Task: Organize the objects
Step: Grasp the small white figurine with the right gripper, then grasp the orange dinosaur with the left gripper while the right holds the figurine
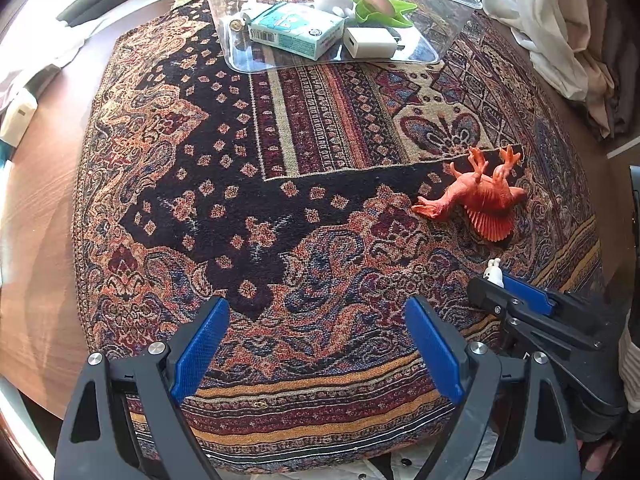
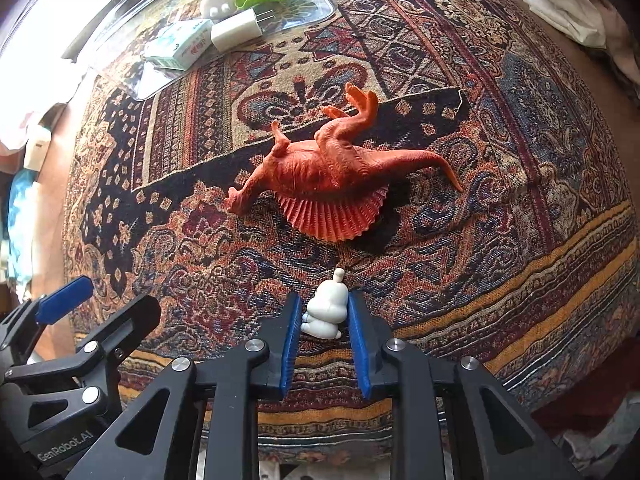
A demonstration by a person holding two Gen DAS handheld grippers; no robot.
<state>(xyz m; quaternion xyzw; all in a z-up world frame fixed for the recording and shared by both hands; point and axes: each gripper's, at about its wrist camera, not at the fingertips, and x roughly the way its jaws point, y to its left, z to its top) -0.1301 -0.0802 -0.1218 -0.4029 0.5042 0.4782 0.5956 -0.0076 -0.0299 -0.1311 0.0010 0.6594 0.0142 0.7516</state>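
While the right gripper (image 2: 324, 316) pinches a small white rabbit figure (image 2: 326, 310) low over the rug (image 2: 520, 240), the clear bin (image 1: 240, 52) sits far ahead, and the left gripper (image 1: 316, 340) hangs spread, holding nothing.

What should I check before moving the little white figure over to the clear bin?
1. Grip: right tongs closed on both sides of the white figure: ok.
2. Figure lifted off the patterned cloth: cannot tell.
3. Path: the orange dinosaur lies on its side between the figure and the clear bin: not ok, go over or around it.
4. Room in the bin: it already holds a carton, a white charger and a green item; bare floor shows near its front edge: ok.
5. Left tongs open and empty, low on the near side: ok.
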